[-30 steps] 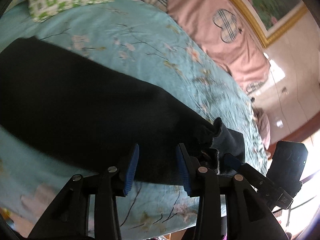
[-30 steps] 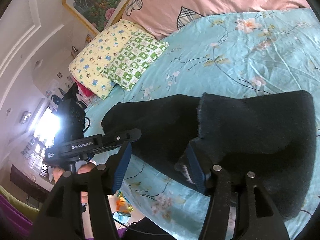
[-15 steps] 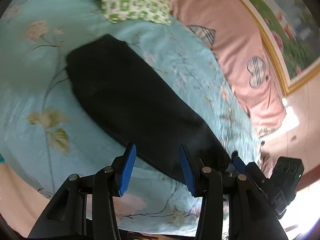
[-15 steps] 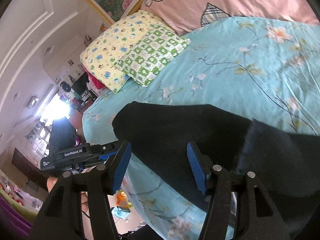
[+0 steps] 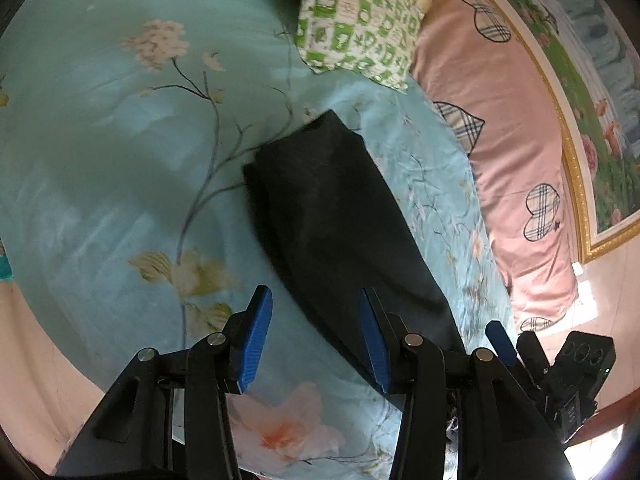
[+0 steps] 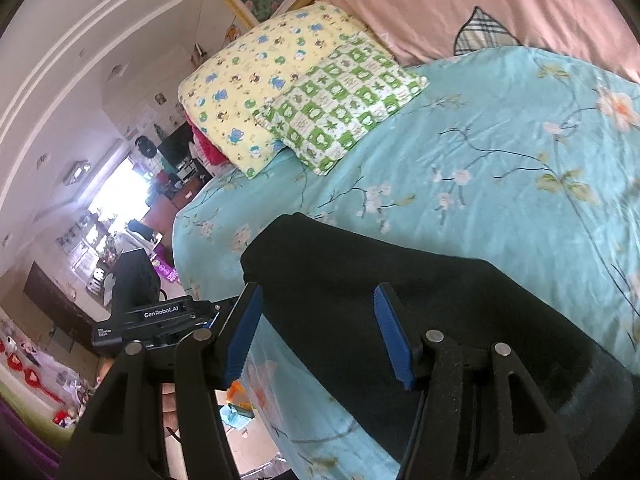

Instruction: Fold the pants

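The black pants (image 5: pixel 332 224) lie flat in a long folded strip on the teal floral bedsheet (image 5: pixel 120 168). In the right wrist view they (image 6: pixel 400 292) run from the middle to the lower right. My left gripper (image 5: pixel 314 340) is open and empty, raised above the near end of the pants. My right gripper (image 6: pixel 320 332) is open and empty, over the pants near the bed's edge. The right gripper shows in the left wrist view (image 5: pixel 552 368); the left gripper shows in the right wrist view (image 6: pixel 160 316).
A green checked pillow (image 5: pixel 360 28) and a yellow printed pillow (image 6: pixel 256 84) lie at the head of the bed. A pink quilt (image 5: pixel 512 152) with plaid hearts lies along the far side. The bed's edge (image 6: pixel 224 360) drops to a cluttered room floor.
Both grippers have let go of the pants and pulled back and up. The folded pants now lie flat on the sheet, seen smaller and farther off.
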A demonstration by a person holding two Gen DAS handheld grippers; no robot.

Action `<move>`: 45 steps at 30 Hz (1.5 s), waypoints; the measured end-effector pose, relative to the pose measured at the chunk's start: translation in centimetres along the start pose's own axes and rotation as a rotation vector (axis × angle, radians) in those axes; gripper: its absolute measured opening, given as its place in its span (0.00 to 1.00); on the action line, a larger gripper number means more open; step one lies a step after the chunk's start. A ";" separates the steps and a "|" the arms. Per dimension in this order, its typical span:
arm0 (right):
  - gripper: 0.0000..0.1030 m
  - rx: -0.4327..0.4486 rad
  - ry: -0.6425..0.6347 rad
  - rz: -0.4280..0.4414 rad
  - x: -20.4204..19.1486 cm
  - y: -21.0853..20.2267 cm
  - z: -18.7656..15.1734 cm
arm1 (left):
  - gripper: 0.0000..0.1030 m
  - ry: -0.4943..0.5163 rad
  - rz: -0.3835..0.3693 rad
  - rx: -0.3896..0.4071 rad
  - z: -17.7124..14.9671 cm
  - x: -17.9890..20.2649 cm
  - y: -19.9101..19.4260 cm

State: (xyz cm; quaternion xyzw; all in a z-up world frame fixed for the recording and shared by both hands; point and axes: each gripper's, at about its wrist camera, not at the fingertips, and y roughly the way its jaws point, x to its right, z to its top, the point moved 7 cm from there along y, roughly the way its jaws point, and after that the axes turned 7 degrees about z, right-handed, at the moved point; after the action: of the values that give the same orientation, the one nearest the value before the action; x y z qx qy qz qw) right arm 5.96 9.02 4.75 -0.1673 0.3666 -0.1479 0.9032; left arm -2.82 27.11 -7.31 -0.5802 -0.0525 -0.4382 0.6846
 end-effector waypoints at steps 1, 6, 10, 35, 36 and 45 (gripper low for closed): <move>0.58 -0.005 -0.004 0.004 -0.1 0.4 0.1 | 0.46 -0.005 0.005 0.005 0.1 -0.2 0.1; 0.58 -0.058 -0.032 0.015 -0.6 3.2 0.9 | 0.51 -0.019 0.024 0.017 0.9 -1.2 0.3; 0.58 -0.117 -0.066 0.009 -0.6 6.0 2.2 | 0.51 -0.029 0.031 0.010 1.5 -1.7 1.0; 0.47 -0.558 -0.216 0.073 0.8 21.1 4.3 | 0.50 -0.033 0.025 -0.020 3.0 -1.5 3.7; 0.45 -0.557 -0.216 0.073 0.9 21.2 4.2 | 0.48 -0.041 0.024 -0.020 3.1 -1.5 3.7; 0.21 -0.482 -0.186 0.102 0.8 19.4 4.8 | 0.16 -0.033 0.028 0.004 3.6 -0.5 3.8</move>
State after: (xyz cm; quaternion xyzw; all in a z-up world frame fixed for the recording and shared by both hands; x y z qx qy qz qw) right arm 12.70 27.12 -0.51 -0.3718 0.3144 0.0057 0.8734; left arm 0.94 30.14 -9.25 -0.5867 -0.0566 -0.4189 0.6907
